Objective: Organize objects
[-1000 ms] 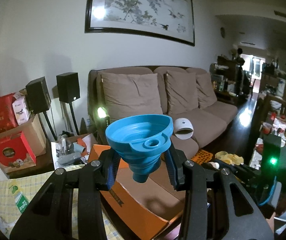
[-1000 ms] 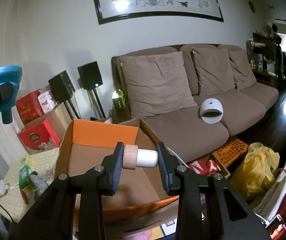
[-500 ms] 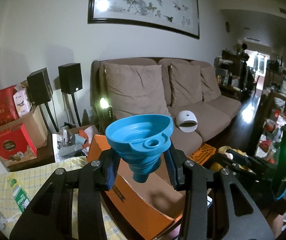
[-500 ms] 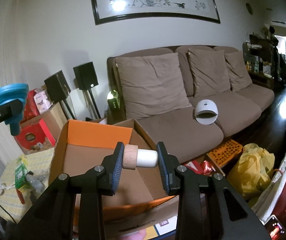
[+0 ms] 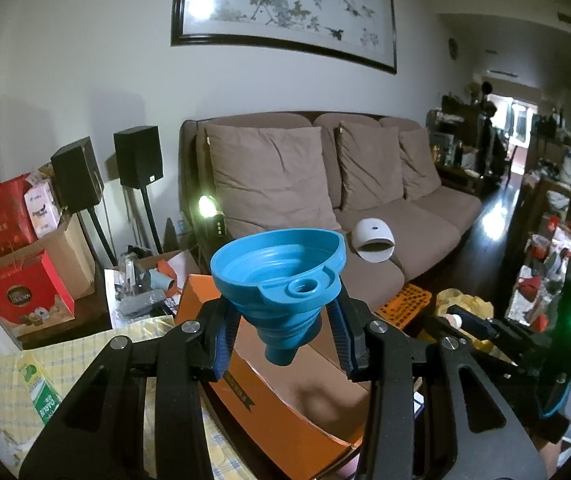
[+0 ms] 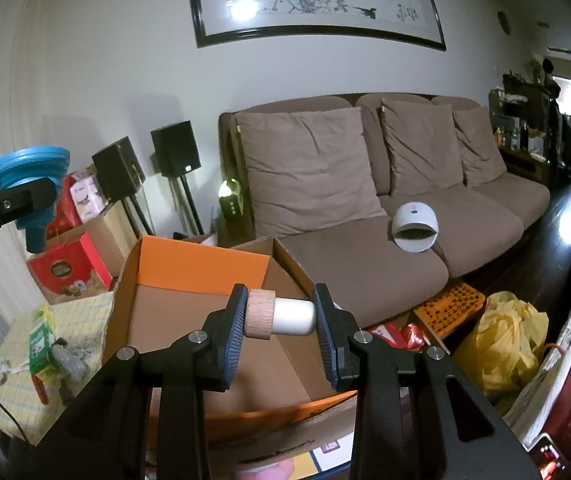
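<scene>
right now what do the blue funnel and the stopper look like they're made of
Funnel: looks like matte silicone or soft plastic; its stepped, ringed wall suggests the collapsible kind, though flexibility can't be confirmed. Stopper: the cap end is pale unfinished wood with faint grain; the smooth white plug looks like plastic or rubber, which of the two can't be told.

An open box (image 6: 205,320) is seen at lower centre, with a sofa (image 6: 365,264) behind it to the right. A domed object (image 6: 415,226) is set on the sofa seat. Two speakers (image 6: 175,148) are placed left of the sofa.
</scene>
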A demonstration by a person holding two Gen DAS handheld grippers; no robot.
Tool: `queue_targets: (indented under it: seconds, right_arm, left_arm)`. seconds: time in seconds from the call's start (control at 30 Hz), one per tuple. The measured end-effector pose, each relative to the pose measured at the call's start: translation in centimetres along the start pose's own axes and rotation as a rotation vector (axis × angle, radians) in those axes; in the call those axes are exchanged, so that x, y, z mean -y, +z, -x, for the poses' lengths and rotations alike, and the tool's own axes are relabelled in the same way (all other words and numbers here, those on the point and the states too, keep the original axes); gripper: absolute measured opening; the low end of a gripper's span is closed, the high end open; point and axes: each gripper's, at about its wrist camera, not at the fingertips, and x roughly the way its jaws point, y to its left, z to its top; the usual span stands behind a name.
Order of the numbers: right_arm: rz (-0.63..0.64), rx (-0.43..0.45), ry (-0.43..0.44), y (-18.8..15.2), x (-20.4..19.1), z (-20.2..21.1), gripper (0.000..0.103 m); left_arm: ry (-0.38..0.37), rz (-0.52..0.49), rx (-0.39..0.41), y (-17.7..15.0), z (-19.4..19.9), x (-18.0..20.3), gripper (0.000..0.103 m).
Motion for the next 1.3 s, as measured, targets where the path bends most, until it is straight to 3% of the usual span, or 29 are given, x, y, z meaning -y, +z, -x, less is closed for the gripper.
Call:
queue_targets:
  seconds: [0.2,0.7,1.3]
  right_arm:
    - [-0.014,-0.029,-0.001,-0.5,0.5,-1.0,0.033]
    - [-0.033,-0.050,0.009,-0.9,1.3,-1.6,0.033]
    - [-0.066,-0.043,0.024,-0.7,2.3,-1.5,0.033]
  left_arm:
    - [-0.040,0.018,-0.066,-0.5,-1.5,0.2,0.038]
    - [-0.047,0.040,-0.078,-1.1,-2.1,-0.5,0.038]
    - [-0.067,0.017,-0.122,-1.5,-4.0,1.1,0.038]
